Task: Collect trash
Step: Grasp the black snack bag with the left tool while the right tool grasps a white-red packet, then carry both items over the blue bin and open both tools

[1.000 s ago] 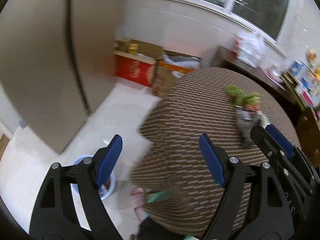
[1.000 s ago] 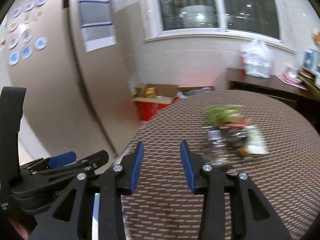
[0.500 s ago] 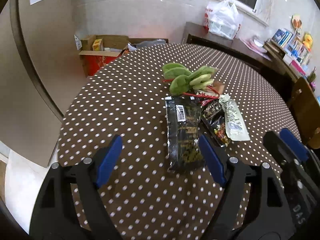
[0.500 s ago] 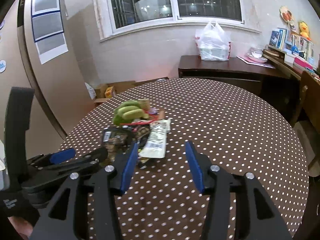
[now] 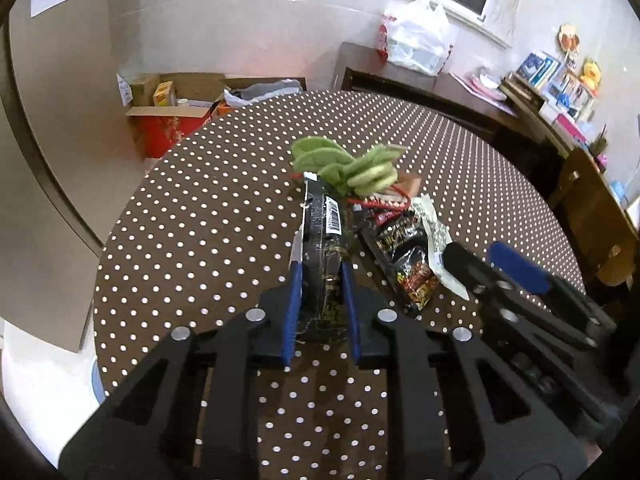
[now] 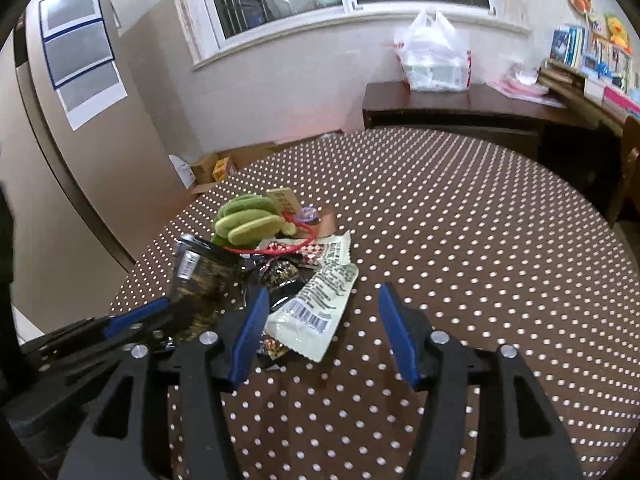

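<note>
A pile of trash lies on the round brown polka-dot table [image 5: 200, 220]. It holds a long black wrapper [image 5: 322, 220], a dark wrapper with red print [image 5: 404, 252], a white wrapper [image 6: 320, 300] and green peels [image 5: 348, 164]. My left gripper [image 5: 320, 268] is closing, and its blue pads squeeze the near end of the black wrapper into a fold. My right gripper [image 6: 324, 296] is opening just above the table. The white wrapper's near end lies between its fingers, by the left pad, unpressed. Each gripper shows in the other's view.
Cardboard boxes [image 5: 172, 108] stand on the floor beyond the table's far left edge. A white plastic bag [image 6: 434, 56] sits on a dark sideboard under the window. A wooden chair [image 5: 592, 200] is at the right. A pale blue bin rim [image 5: 95, 380] peeks out below the table's left edge.
Both grippers swung from the table's edge to the trash pile. The left gripper closed from wide open onto the black wrapper. The right gripper's jaws widened over the white wrapper.
</note>
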